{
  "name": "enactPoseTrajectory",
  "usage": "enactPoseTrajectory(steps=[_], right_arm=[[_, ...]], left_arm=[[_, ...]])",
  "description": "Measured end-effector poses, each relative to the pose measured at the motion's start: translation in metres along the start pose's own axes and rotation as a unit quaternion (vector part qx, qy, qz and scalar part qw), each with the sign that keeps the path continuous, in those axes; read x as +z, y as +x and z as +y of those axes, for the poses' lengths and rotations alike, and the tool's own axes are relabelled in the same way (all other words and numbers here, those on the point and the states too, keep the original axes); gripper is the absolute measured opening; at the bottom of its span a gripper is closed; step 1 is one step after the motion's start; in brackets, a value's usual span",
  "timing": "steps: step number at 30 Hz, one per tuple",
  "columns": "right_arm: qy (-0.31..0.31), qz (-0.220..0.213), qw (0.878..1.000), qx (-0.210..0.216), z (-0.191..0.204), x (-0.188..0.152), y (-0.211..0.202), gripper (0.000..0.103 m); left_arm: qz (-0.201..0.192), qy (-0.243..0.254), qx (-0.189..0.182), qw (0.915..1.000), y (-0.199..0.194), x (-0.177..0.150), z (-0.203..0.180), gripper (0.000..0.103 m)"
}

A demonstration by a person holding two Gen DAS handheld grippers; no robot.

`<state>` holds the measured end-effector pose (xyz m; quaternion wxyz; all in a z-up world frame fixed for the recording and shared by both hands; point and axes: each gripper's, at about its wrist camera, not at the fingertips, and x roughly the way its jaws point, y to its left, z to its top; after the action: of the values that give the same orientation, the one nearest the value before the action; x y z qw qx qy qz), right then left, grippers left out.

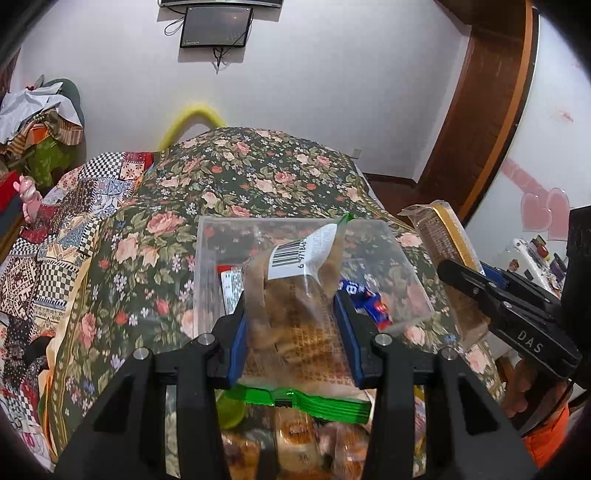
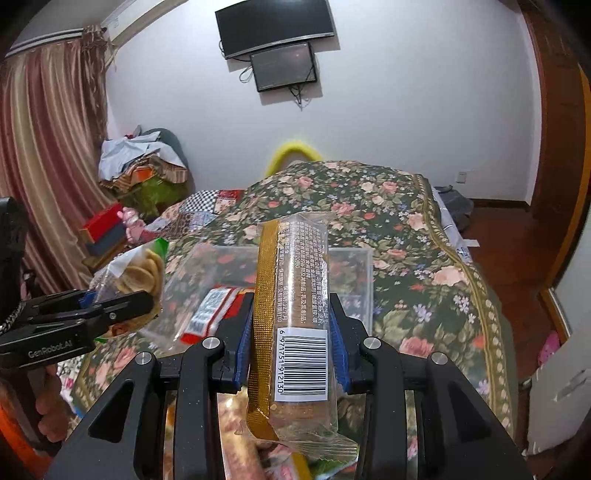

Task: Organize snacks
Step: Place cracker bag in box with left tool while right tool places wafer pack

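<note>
floral bed (image 2: pixel 424 236) bears clear bin (image 2: pixel 354 266)

Left wrist view: close, angled down along its fingers over the bed (image 1: pixel 258 173) toward the far wall. Right wrist view: same heading, from the right. Shared: clear box (image 1: pixel 207 266) (image 2: pixel 354 258), wall screens (image 1: pixel 216 26) (image 2: pixel 275 27).

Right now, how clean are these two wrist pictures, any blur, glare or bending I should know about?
Left wrist view: strong fisheye bending at the door frame, dark corners, and the biscuit bag in the left tool looks slightly smeared. Right wrist view: the same bending, but the cracker pack in the right tool is sharp, its barcode readable, with faint sheen on the wrapper.
</note>
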<state>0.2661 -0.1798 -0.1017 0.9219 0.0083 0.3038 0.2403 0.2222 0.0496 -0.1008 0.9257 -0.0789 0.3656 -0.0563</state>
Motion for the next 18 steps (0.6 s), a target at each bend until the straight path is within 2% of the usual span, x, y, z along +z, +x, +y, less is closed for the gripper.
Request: enactPoseTrajectory(steps=[18], right_arm=[[-0.012, 0.054, 0.998, -0.03, -0.022, 0.003, 0.067, 0.033]], left_arm=[[0.047, 0.001, 0.0, 0.9989, 0.086, 0.016, -0.015, 0.043]])
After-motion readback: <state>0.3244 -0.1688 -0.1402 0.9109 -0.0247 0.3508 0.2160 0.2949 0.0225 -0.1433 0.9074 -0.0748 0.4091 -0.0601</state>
